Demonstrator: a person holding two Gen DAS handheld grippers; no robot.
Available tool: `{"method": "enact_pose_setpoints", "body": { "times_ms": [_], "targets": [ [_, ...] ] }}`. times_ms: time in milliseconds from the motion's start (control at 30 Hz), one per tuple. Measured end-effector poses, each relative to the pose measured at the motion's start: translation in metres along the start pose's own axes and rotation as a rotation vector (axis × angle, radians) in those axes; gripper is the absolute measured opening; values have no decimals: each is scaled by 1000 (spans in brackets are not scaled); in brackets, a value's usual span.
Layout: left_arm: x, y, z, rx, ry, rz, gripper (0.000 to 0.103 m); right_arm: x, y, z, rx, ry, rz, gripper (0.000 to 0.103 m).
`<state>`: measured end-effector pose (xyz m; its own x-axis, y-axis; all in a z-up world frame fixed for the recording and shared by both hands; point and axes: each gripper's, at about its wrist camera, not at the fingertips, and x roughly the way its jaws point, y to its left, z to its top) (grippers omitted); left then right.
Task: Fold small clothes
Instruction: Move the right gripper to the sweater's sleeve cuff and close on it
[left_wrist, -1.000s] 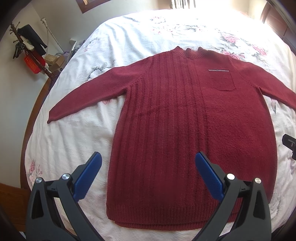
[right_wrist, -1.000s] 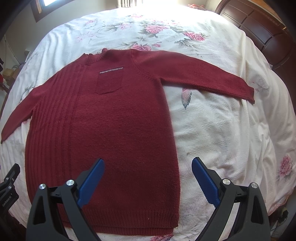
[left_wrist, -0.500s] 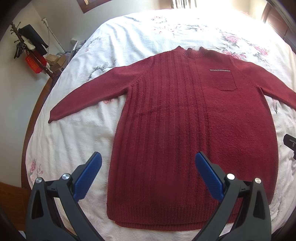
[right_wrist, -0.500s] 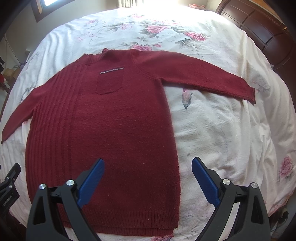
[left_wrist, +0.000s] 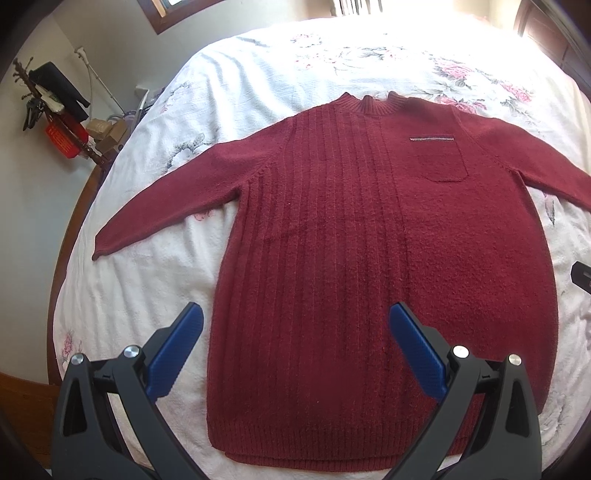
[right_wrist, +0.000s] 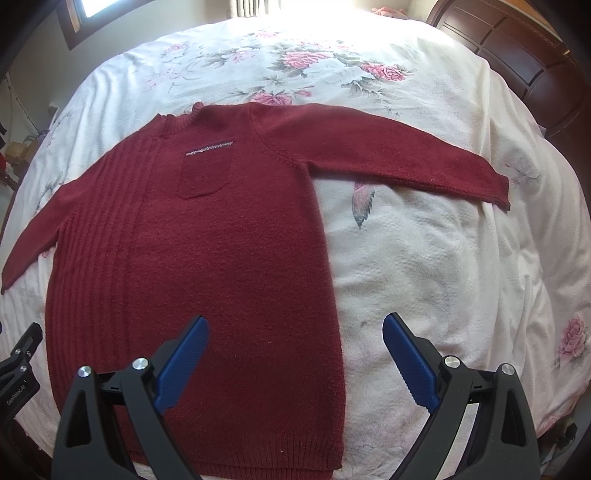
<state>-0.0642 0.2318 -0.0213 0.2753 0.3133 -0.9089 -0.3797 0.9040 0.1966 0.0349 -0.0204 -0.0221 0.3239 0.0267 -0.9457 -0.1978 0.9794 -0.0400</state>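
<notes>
A dark red knit sweater (left_wrist: 369, 240) (right_wrist: 221, 258) lies flat on the bed, face up, both sleeves spread out, with a chest pocket (left_wrist: 441, 158) (right_wrist: 205, 173). Its left sleeve (left_wrist: 166, 210) ends near the bed's left edge; its right sleeve (right_wrist: 388, 155) reaches toward the headboard side. My left gripper (left_wrist: 295, 325) hovers open above the lower left part of the body. My right gripper (right_wrist: 295, 332) hovers open over the sweater's lower right side edge. Nothing sits between either pair of blue fingers. A black part of the other gripper shows at each view's edge.
The bed wears a white floral bedspread (right_wrist: 424, 258). A dark wooden headboard (right_wrist: 517, 55) stands at the far right. On the floor at the left sit a rack with dark items and a red basket (left_wrist: 62, 136), plus boxes (left_wrist: 107, 133).
Both views have crept slightly forward over the sweater. The sweater has not moved and both grippers remain open.
</notes>
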Motion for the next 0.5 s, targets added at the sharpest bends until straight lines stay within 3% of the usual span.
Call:
{"method": "enact_pose_setpoints", "body": {
  "times_ms": [200,300,500],
  "targets": [
    [15,-35,44,1,-33,-31,100,11,-58,35,79,-68,16,96],
    [22,-60,72,7,-67,-36,100,26,-106,60,121,-85,78,98],
    [46,-117,129,15,-108,-58,100,66,-228,115,263,-68,-81,98]
  ]
}}
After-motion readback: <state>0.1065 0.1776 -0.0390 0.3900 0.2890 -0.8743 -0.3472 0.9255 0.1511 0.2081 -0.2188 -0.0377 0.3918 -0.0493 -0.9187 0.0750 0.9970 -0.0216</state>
